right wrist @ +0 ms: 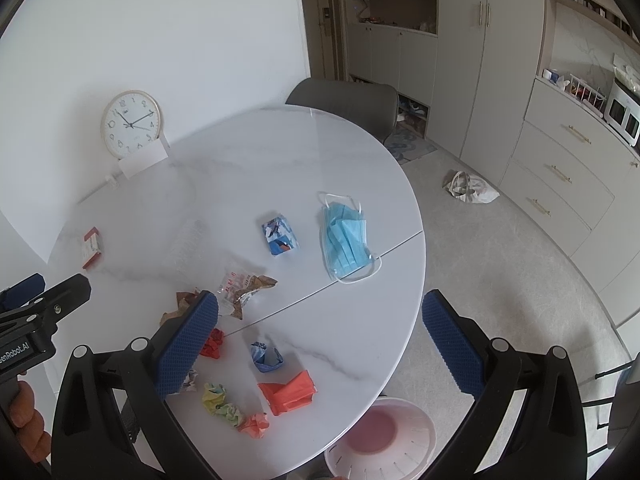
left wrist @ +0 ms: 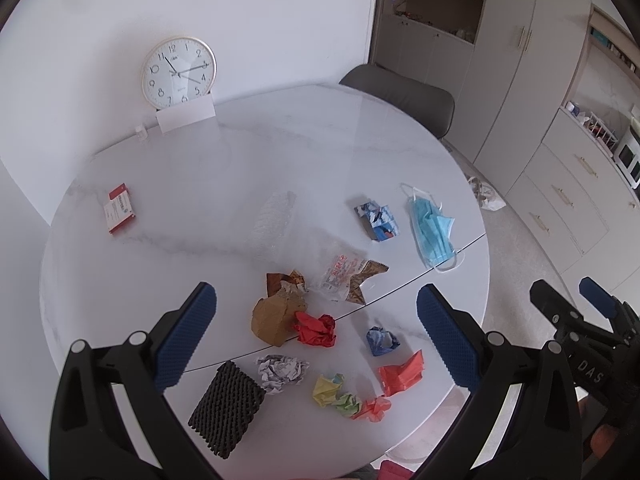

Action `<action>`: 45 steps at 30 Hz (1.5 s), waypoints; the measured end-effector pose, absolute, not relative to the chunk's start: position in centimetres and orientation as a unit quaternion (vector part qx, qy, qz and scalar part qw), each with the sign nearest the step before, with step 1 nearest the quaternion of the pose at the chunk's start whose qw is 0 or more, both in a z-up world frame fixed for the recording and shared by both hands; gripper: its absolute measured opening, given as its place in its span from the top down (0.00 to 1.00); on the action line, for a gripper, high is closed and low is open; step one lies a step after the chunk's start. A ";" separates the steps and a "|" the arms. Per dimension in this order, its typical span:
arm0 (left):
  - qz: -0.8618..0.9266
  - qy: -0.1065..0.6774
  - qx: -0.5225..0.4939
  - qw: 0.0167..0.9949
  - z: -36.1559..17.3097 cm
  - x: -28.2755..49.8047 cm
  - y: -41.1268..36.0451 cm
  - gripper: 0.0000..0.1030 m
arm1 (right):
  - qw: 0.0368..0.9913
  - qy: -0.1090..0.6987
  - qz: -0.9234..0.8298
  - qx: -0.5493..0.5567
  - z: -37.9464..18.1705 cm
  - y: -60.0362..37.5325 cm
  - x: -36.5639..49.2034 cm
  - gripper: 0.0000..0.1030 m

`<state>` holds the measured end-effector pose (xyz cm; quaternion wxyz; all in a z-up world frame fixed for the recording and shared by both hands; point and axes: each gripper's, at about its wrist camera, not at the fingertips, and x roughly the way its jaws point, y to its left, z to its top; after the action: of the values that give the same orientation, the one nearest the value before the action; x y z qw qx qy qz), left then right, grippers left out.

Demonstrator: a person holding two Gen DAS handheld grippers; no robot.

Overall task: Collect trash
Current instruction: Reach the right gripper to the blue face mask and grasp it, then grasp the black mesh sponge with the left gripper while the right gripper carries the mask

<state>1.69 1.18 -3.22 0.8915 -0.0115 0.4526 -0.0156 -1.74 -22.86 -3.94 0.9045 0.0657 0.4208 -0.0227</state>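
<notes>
Trash lies scattered on a round white marble table (left wrist: pixel 248 168) (right wrist: pixel 280 152): a blue face mask (left wrist: pixel 432 232) (right wrist: pixel 346 240), a blue patterned wrapper (left wrist: pixel 378 220) (right wrist: pixel 280 234), a snack wrapper (left wrist: pixel 350 276) (right wrist: pixel 246 286), brown paper (left wrist: pixel 272 318), a red paper ball (left wrist: pixel 316 328), a blue crumple (left wrist: pixel 382 340) (right wrist: pixel 266 356), orange-red paper (left wrist: pixel 402 374) (right wrist: pixel 288 394), a yellow-green crumple (left wrist: pixel 334 394) (right wrist: pixel 222 402), white crumpled paper (left wrist: pixel 282 372) and black foam mesh (left wrist: pixel 226 410). My left gripper (left wrist: pixel 316 340) hovers open above them. My right gripper (right wrist: pixel 320 344) hangs open over the near right edge.
A pink-white bin (right wrist: pixel 380 438) stands on the floor under the table's near edge. A clock (left wrist: pixel 178 72) and white card lean at the wall. A red box (left wrist: pixel 120 214) lies far left. A grey chair (left wrist: pixel 400 94) is behind the table; cabinets and a bag (right wrist: pixel 470 188) at right.
</notes>
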 end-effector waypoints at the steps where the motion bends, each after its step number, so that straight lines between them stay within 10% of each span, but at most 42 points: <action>1: -0.016 0.456 -0.012 0.890 -3.4 1.9 1.3 0.06 | 0.903 0.424 -0.024 0.067 -4.3 -22.9 -1.5 0.02; 19: -0.021 0.500 0.042 0.865 -11.8 11.4 6.0 0.06 | 0.869 0.492 -0.054 0.011 -18.4 -25.2 15.7 0.03; 26: -0.053 0.497 0.076 0.863 -13.4 14.9 4.6 0.06 | 0.837 0.543 -0.065 0.018 -24.7 -25.9 22.2 0.22; 33: -0.122 0.483 0.113 0.860 -13.7 16.5 1.5 0.06 | 0.831 0.551 -0.067 0.036 -25.2 -26.6 22.5 0.80; 45: -0.170 0.487 0.145 0.844 -12.1 8.4 6.1 0.06 | 0.866 0.495 -0.006 0.069 -16.6 -25.7 13.2 0.90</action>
<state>8.42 6.12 -12.07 0.8441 0.1452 0.4873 -0.1699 13.17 -25.65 -16.56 0.8659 0.0688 0.4954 -0.0060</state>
